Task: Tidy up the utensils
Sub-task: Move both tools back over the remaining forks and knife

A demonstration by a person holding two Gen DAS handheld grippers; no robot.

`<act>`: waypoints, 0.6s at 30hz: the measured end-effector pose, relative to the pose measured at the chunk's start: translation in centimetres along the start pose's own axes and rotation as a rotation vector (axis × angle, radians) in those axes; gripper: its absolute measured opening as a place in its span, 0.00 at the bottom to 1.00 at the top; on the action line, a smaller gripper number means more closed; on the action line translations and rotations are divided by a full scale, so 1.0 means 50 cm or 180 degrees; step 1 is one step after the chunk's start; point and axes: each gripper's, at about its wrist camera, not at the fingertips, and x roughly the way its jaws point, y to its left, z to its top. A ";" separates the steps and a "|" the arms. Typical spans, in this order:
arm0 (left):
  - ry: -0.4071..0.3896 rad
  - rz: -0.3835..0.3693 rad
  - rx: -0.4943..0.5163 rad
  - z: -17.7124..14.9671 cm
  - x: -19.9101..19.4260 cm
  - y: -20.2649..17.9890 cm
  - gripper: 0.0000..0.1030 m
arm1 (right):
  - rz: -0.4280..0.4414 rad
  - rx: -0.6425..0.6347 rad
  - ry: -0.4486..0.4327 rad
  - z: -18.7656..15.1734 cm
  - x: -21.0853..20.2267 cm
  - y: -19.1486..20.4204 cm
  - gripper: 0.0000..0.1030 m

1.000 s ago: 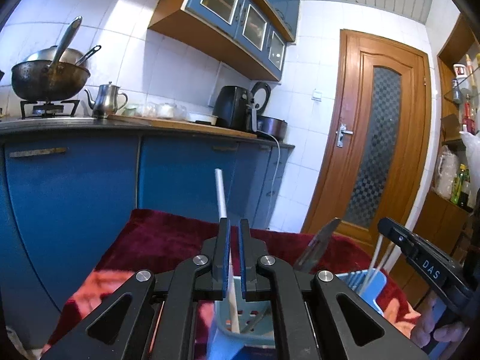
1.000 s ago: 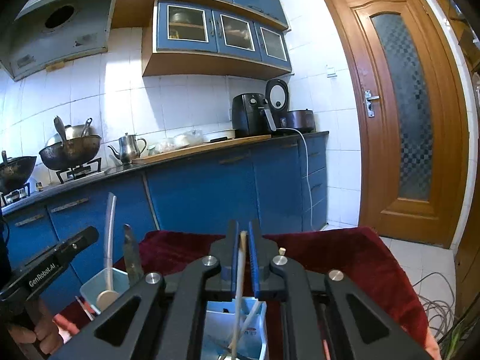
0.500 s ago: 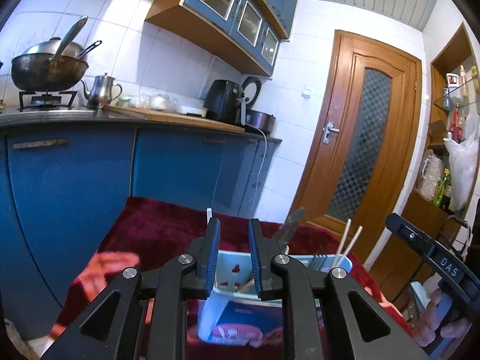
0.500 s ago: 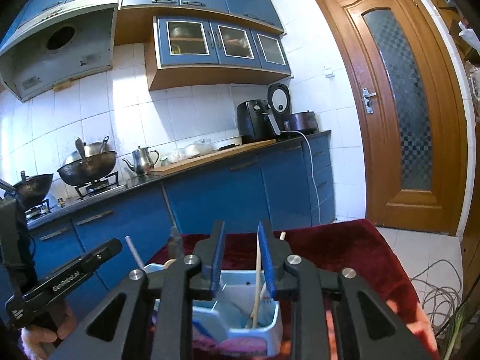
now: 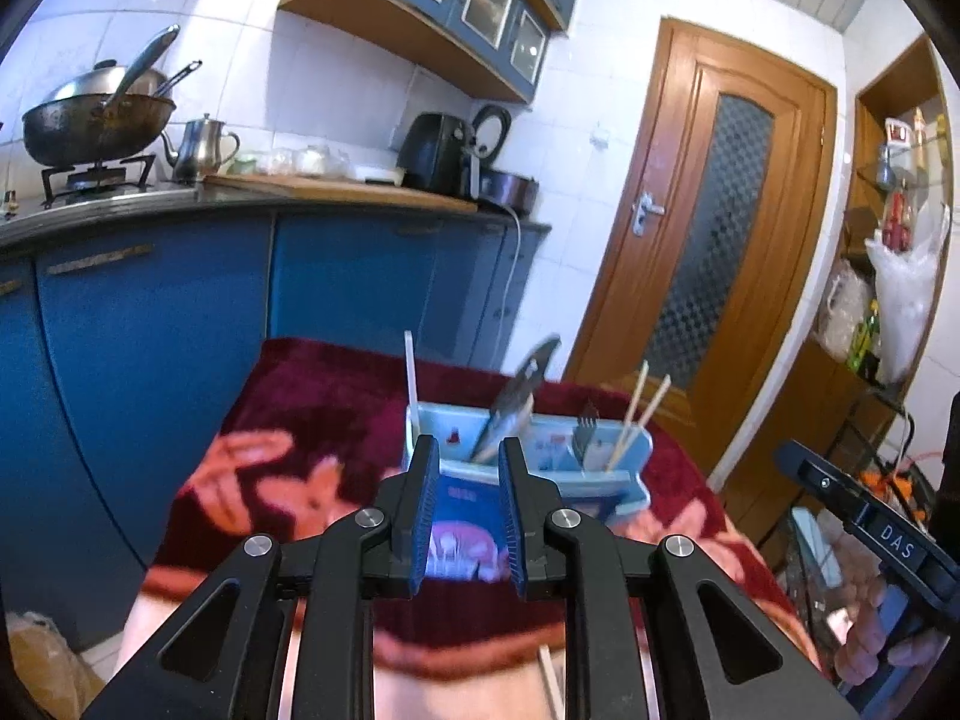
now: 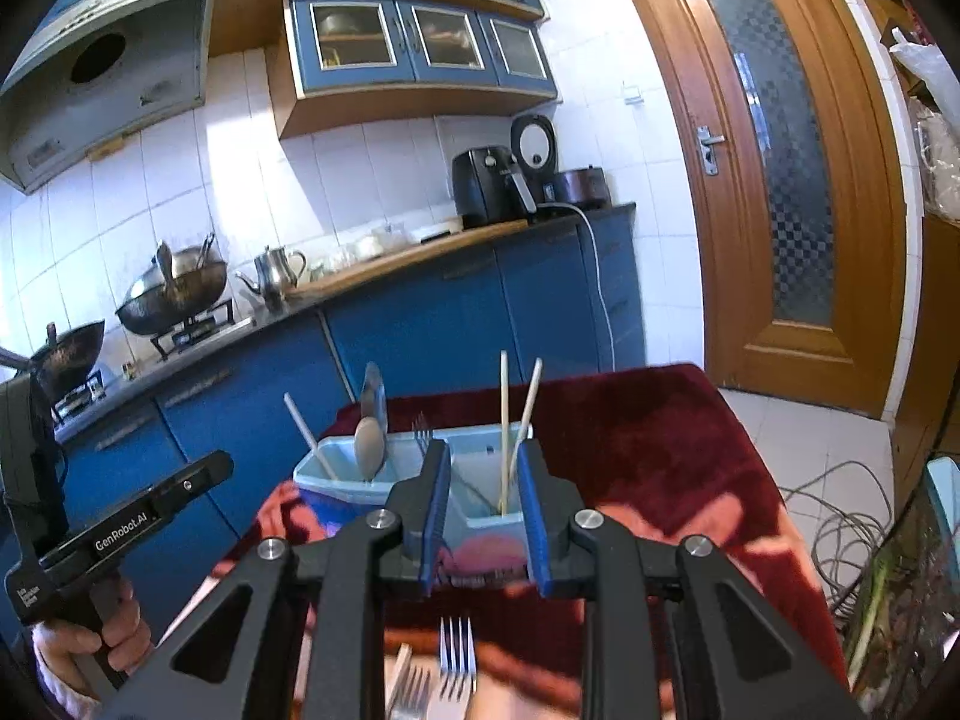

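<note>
A light blue utensil caddy (image 5: 624, 450) (image 6: 336, 471) stands on a red patterned cloth (image 5: 312, 414) (image 6: 648, 438). It holds a white spoon handle (image 5: 410, 375) (image 6: 307, 433), a knife (image 5: 521, 393) (image 6: 373, 402), a fork (image 5: 585, 429) (image 6: 422, 425) and two chopsticks (image 5: 639, 405) (image 6: 505, 420), all upright. My left gripper (image 5: 463, 510) is open and empty, short of the caddy. My right gripper (image 6: 483, 516) is open and empty, in front of the chopstick compartment. Loose forks (image 6: 455, 654) lie on the cloth below my right gripper.
Blue kitchen cabinets (image 5: 150, 324) run behind the table, with woks (image 5: 96, 120), a kettle (image 5: 201, 147) and an air fryer (image 6: 486, 186) on the counter. A wooden door (image 6: 792, 180) stands to the right. Cables (image 6: 852, 528) lie on the floor.
Both grippers opened, releasing the spoon handle and a chopstick into the caddy, then pulled back and up from it. The caddy now appears farther away.
</note>
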 end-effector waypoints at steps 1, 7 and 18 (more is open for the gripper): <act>0.0061 0.0004 0.0023 -0.006 -0.002 -0.004 0.20 | -0.0005 -0.0001 0.0037 -0.007 -0.005 0.000 0.25; 0.0355 -0.0003 0.0123 -0.046 -0.013 -0.027 0.20 | 0.0008 0.0003 0.0241 -0.046 -0.023 0.003 0.27; 0.0895 -0.0143 0.0241 -0.127 -0.001 -0.063 0.20 | -0.0010 0.0084 0.0525 -0.117 -0.037 -0.009 0.33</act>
